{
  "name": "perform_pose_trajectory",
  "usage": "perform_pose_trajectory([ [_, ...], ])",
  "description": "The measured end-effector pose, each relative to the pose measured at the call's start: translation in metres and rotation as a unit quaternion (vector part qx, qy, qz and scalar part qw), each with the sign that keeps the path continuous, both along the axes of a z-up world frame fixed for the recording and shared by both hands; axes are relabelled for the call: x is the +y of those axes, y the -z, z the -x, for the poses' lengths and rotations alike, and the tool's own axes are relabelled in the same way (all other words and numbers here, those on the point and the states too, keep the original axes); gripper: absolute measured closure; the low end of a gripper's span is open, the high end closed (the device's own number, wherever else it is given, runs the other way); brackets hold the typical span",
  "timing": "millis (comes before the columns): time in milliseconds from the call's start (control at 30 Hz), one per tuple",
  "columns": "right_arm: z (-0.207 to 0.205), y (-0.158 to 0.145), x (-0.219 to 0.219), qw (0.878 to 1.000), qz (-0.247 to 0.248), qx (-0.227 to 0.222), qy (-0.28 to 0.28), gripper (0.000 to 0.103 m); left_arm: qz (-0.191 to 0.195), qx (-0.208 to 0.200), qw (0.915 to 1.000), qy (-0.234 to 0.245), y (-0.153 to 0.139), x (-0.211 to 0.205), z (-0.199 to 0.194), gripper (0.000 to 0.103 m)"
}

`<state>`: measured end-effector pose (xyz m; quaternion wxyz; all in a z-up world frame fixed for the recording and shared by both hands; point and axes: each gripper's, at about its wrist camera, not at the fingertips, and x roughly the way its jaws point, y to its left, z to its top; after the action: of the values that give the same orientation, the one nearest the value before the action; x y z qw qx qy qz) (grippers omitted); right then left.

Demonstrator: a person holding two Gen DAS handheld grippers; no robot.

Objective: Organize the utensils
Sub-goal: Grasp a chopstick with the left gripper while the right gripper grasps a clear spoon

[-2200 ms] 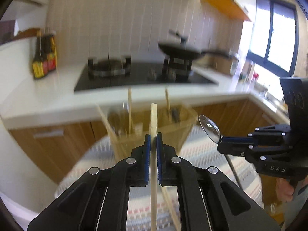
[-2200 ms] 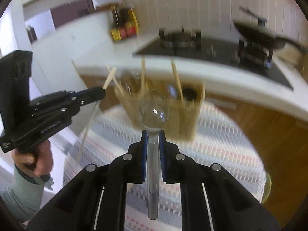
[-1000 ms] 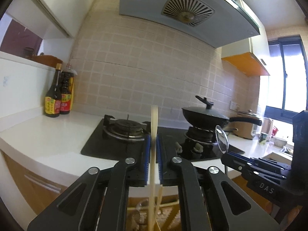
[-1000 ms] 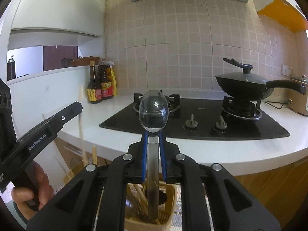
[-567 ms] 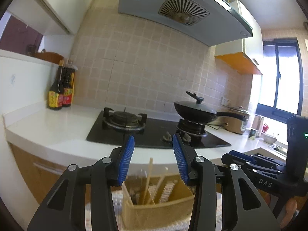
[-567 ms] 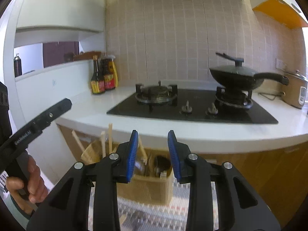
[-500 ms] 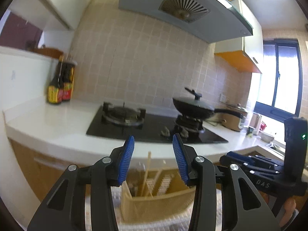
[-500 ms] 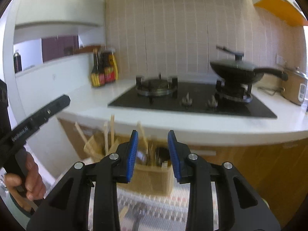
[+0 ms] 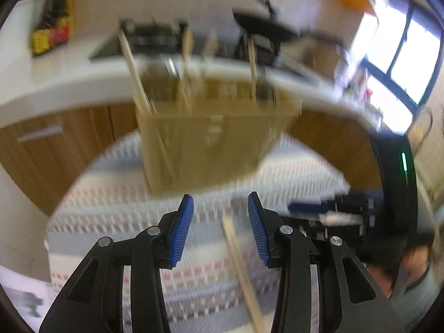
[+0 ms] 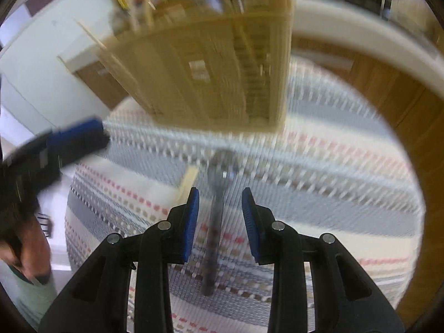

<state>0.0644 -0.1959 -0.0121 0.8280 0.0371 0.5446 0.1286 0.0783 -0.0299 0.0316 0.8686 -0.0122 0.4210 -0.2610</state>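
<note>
Utensils still loose lay on the striped cloth of the bench, in front of the tan holder: a metal spoon and a wooden chopstick. Other sticks stood upright in the holder. The left claw was spread and empty, the chopstick lying below its gap. The right claw was likewise spread and empty, above the spoon's handle. Both views were blurred. The spoon looked stiff, fairly light and probably slick, so a pinch across the handle's middle would likely suit it. The chopstick seemed very light, thin and apt to roll; taking it near its middle might keep it from tipping.
</note>
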Motion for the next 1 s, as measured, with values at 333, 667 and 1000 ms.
perform_pose_trajectory([
  [333, -0.025, 0.033, 0.009, 0.999, -0.008, 0.052, 0.01, 0.075, -0.091, 0.064, 0.9926, 0.049, 0.063, -0.031, 0.016, 0.065],
  [667, -0.016, 0.043, 0.046, 0.998, 0.062, 0.02, -0.016, 0.092, -0.123, 0.074, 0.9896, 0.014, 0.081, -0.048, 0.021, 0.065],
  [1000, 0.003, 0.039, 0.026, 0.997, 0.072, 0.014, -0.01, 0.095, -0.164, 0.045, 0.9854, 0.001, 0.086, -0.065, 0.037, 0.092],
])
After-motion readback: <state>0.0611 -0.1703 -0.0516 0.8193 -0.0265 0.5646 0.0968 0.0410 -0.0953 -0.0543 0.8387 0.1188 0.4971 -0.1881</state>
